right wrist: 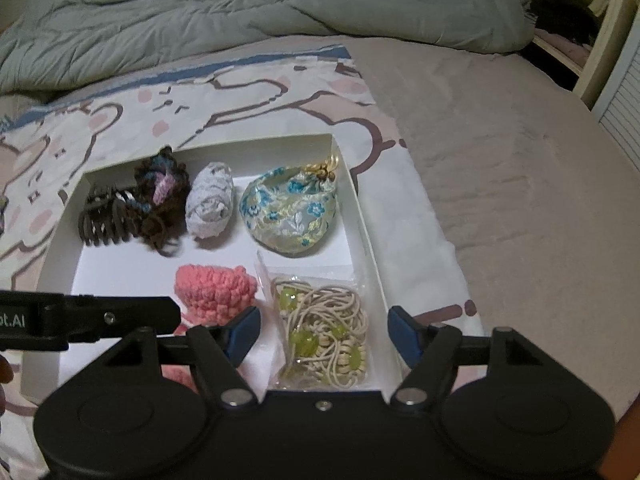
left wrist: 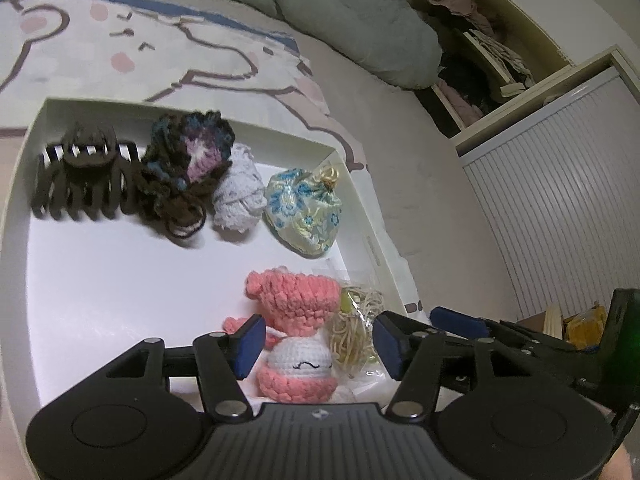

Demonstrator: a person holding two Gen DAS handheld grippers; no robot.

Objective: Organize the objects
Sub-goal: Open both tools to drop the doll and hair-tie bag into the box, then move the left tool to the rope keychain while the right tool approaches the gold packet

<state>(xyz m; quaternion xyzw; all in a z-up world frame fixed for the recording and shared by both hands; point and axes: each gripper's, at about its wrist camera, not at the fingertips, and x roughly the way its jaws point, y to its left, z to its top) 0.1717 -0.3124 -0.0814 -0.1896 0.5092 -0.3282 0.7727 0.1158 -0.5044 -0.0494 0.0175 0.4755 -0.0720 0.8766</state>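
Observation:
A white shallow box (left wrist: pixel 24 200) lies on the bed. Along its far side lie a dark claw clip (left wrist: pixel 80 184), a dark crochet scrunchie (left wrist: pixel 184 160), a white lace scrunchie (left wrist: pixel 238 196) and a floral brocade pouch (left wrist: pixel 304 212). My left gripper (left wrist: pixel 319 344) is open around a pink and white crochet doll (left wrist: pixel 296 304), its pads not pressing on it. Beside the doll lies a clear bag of beige cords with green beads (right wrist: pixel 324 328). My right gripper (right wrist: pixel 324 334) stands open over that bag, pads clear of it. The doll (right wrist: pixel 216 288) shows at its left.
The box (right wrist: pixel 368 232) rests on a patterned blanket (right wrist: pixel 240 92) spread over the bed. A green duvet (right wrist: pixel 240 4) is bunched behind. Open wardrobe shelves with clothes (left wrist: pixel 480 48) and a slatted door (left wrist: pixel 560 200) stand to the right.

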